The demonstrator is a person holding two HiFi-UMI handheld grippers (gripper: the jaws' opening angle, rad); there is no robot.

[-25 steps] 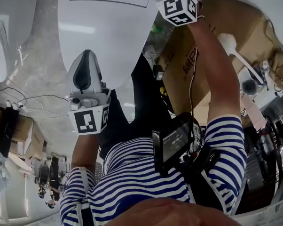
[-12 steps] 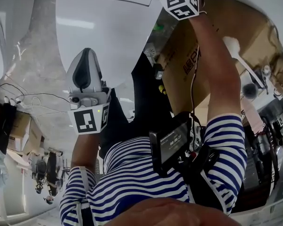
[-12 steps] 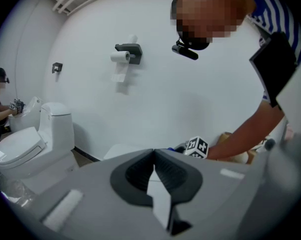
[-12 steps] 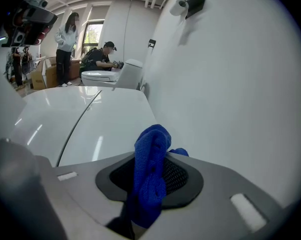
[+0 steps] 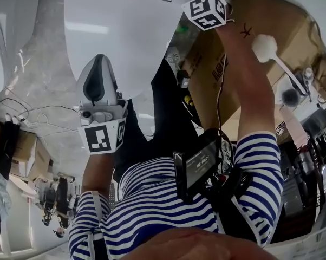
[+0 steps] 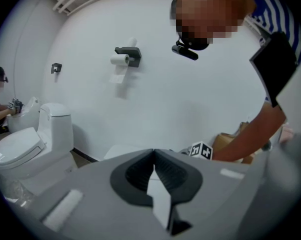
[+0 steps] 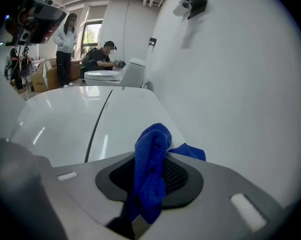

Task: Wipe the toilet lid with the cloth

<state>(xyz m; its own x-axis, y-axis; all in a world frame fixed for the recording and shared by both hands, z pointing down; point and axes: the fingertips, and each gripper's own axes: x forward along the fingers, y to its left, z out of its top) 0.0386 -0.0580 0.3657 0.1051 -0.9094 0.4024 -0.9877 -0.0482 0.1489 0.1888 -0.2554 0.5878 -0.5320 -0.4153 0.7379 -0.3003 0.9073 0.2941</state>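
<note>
Change: we see the right tool with its marker cube a little lower in the head view than half a second ago, back about where it was a second ago. The left tool has kept its place.
Left tool: its jaws are together with nothing between them. We hold it over the near edge of the toilet lid, and its own view faces the wall.
Right tool: its jaws are clamped on the cloth.
Cloth: blue and bunched, it stands up out of the jaws and spills a little toward the wall. It is by the lid's back edge. We cannot tell whether it touches the lid.
Toilet lid: white, glossy and closed, it fills the upper left of the head view.
Writing: a small dark mark sits on the plate at the lid's back edge, too small for us to read. The cardboard box carries dark print that we cannot make out. The chest screen shows faint lines that we cannot read either.
Around: a white brush lies on the box. A paper roll hangs on the wall, and a second toilet stands to the left.
</note>
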